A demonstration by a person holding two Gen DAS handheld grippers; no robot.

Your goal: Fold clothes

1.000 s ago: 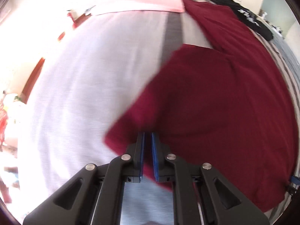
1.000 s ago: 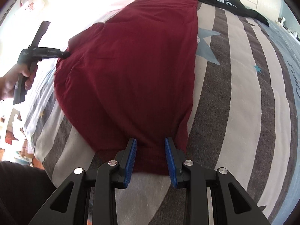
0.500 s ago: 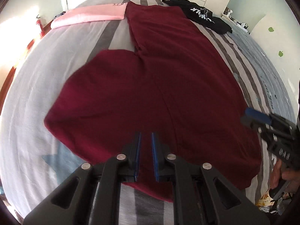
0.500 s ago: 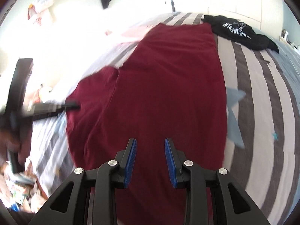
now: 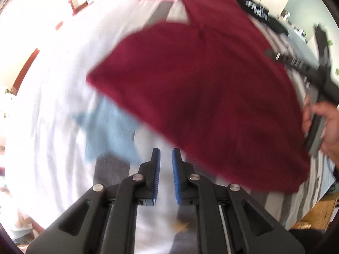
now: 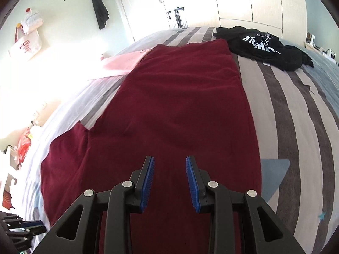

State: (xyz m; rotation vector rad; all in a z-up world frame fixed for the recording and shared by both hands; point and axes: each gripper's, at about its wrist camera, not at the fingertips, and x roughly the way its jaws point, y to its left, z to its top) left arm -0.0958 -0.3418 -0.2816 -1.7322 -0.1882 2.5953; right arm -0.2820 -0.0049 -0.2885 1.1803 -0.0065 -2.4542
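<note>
You've let go: your left gripper (image 5: 165,165), nearly pressed together, and spread right gripper (image 6: 170,176) hang empty over the maroon garment (image 6: 180,110), ready for regripping.

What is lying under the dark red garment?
The dark red garment lies on the striped bed cover, and its far left edge overlaps the pink garment. Anything else beneath is hidden.

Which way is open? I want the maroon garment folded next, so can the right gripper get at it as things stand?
Probably yes. The right gripper hangs directly over the maroon garment with jaws apart and empty, and nothing lies between them and the cloth spread on the striped bed.
</note>
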